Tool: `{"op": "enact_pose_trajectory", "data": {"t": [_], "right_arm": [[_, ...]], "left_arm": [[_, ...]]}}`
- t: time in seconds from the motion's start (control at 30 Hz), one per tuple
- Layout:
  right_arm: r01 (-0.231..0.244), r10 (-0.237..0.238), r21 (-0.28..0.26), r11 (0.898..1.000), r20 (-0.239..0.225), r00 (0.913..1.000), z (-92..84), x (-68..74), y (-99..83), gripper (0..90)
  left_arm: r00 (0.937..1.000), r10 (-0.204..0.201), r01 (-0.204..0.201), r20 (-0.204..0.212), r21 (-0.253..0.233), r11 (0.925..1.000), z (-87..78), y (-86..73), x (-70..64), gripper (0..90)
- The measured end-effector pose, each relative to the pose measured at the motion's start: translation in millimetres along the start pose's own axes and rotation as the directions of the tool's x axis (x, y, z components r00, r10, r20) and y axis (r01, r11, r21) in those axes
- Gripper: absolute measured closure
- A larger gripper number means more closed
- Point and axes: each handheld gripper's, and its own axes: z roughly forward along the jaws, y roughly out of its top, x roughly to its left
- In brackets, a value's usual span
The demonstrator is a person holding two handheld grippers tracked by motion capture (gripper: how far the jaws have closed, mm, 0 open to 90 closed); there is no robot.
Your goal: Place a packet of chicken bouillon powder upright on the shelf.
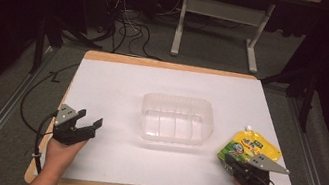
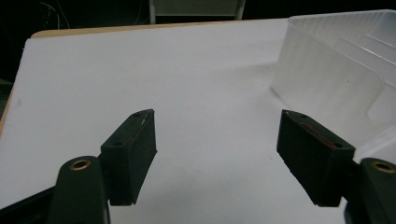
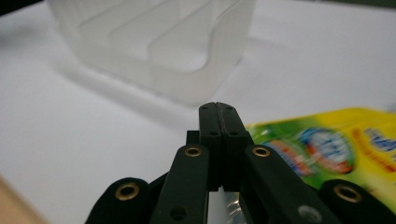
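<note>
Shut R tool [image 3: 218, 109] tip just beside pouch [image 3: 327, 144], maybe touching.

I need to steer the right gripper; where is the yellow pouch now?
In the high view the pouch lies flat at the table's right edge, right of the clear bin, with the right gripper at its near end, fingers shut.

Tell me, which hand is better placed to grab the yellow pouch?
The right. The right gripper sits right at the yellow pouch, though its jaws are shut. The left gripper, jaws open, is across the table beyond the clear plastic container.
</note>
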Motion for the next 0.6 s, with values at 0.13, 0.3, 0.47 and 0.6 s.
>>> {"op": "enact_pose_trajectory", "data": {"t": [0.13, 0.3, 0.47, 0.6], "right_arm": [[-0.034, 0.040, -0.093, 0.995, 0.066, 0.9970, -4.7, -24.0, 5.0, 90.0], [-0.056, 0.085, -0.167, 0.984, 0.171, 0.9817, -5.3, -63.3, 5.5, 89.8], [-0.032, 0.077, -0.165, 0.986, 0.273, 0.9589, 3.1, -91.8, -7.0, 90.0], [-0.041, 0.086, -0.154, 0.987, 0.299, 0.9503, 8.3, -106.5, -19.9, 90.0]], "left_arm": [[1.0000, -0.010, 0.010, -0.002, -0.003, 0.9999, -4.2, -9.2, 4.0, 32.3], [1.0000, 0.008, -0.008, -0.003, 0.036, 0.9993, 0.4, -19.0, -1.9, 32.2], [0.9989, 0.047, -0.047, 0.006, 0.063, 0.9969, 7.2, -20.4, -6.6, 32.5], [0.9985, 0.055, -0.055, 0.004, 0.059, 0.9968, 11.8, -18.0, -8.2, 32.4]]}}
